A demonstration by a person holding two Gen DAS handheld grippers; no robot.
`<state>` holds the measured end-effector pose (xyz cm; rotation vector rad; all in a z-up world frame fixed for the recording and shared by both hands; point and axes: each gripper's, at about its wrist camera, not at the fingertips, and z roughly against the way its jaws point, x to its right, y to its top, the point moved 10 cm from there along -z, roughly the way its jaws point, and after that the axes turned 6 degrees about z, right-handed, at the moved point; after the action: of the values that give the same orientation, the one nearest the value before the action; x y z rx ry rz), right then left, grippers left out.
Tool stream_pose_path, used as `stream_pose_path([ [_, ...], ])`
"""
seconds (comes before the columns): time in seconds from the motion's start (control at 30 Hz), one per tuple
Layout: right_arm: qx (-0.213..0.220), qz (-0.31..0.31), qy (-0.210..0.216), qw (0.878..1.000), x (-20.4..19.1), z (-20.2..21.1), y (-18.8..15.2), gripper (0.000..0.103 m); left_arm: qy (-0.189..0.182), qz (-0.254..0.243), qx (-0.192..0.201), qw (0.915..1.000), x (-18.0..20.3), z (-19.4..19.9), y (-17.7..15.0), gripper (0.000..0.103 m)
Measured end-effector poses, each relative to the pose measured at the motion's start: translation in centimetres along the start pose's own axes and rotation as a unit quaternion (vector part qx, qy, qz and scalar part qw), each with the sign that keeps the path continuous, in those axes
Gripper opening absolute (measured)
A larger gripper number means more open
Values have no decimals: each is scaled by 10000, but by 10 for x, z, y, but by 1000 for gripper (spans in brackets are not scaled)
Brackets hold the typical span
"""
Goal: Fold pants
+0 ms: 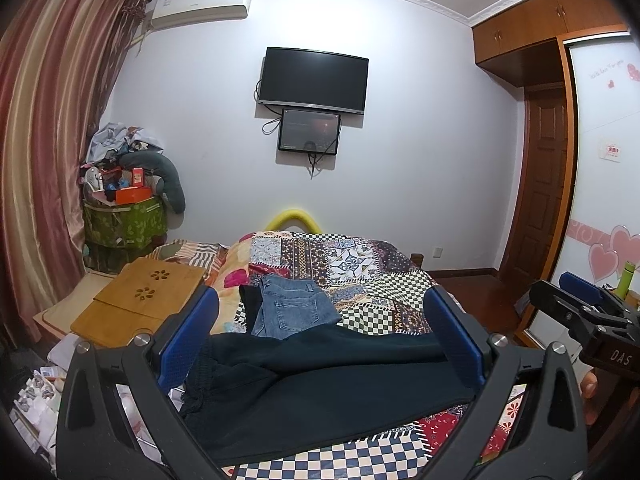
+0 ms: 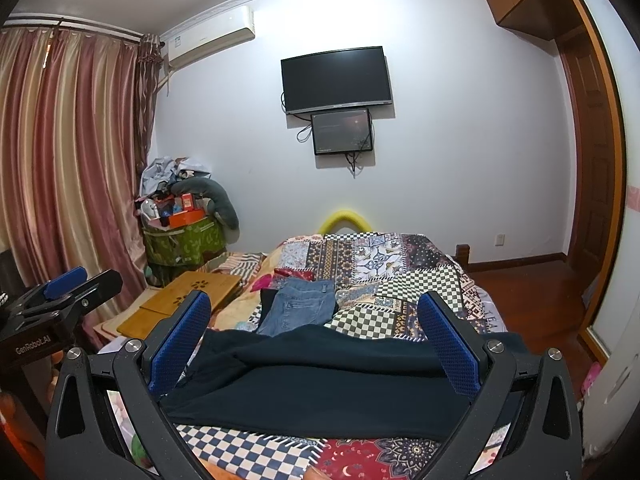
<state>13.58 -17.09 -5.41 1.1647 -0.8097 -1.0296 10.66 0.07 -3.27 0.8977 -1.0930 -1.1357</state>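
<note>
Dark navy pants lie flat across the near part of the bed, legs running right; they also show in the right wrist view. My left gripper is open and empty, held above the pants. My right gripper is open and empty, also above the pants, and shows at the right edge of the left wrist view. Folded blue jeans lie just beyond the dark pants, also seen in the right wrist view.
The bed has a patchwork quilt. A bamboo lap table rests at the bed's left. A green bin piled with clutter stands by the curtain. A TV hangs on the far wall. A wardrobe stands right.
</note>
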Motion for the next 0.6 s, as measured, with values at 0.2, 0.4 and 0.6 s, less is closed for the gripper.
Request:
stream_pose_path([
  [0.2, 1, -8, -2, 10000, 0, 1, 0, 103, 0, -9, 7, 10000, 0, 0, -2, 103],
  [0.4, 3, -27, -4, 10000, 1, 2, 0, 103, -8, -7, 5, 10000, 0, 0, -1, 103],
  [0.6, 0, -33, -4, 10000, 2, 3, 1, 103, -7, -4, 6, 10000, 0, 1, -1, 103],
])
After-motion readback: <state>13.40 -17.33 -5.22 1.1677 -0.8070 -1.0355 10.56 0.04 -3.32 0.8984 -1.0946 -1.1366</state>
